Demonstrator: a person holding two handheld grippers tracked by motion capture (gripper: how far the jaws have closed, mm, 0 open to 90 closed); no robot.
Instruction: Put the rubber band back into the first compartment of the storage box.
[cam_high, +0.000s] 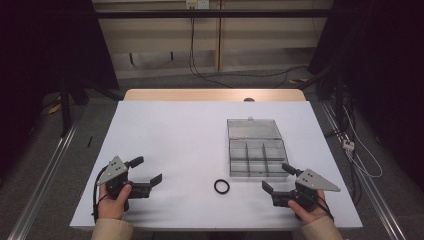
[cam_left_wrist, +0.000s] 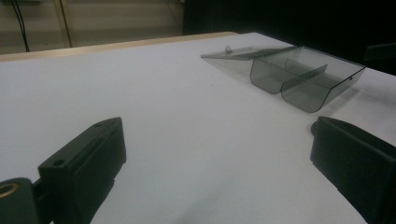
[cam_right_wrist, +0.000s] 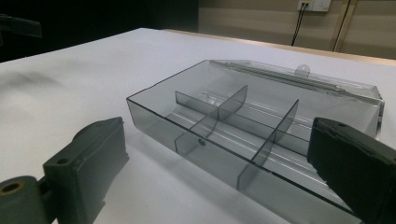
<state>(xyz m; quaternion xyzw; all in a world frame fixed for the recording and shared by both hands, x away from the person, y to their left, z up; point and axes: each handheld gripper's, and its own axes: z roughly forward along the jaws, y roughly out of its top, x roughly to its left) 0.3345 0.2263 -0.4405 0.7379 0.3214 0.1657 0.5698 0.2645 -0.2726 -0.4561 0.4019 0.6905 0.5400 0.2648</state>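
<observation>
White desk (cam_high: 170, 150), bare apart from two things. Clear smoky plastic box (cam_high: 257, 157) sits right of centre, lid (cam_high: 253, 128) flipped back flat, dividers inside, compartments look empty. Left claw (cam_high: 149, 170) released, nothing between jaws, hovering near the desk's front-left edge, well apart from everything. Right claw (cam_high: 278, 176) also spread wide, empty, just beside the box's front-right corner. Black ring (cam_high: 222, 186) lies flat between the claws, near the box front (likely rubber, can't confirm). Judged light, thin, low profile: pinch across one side of the band, jaws coming down; may slide on the smooth surface.
</observation>
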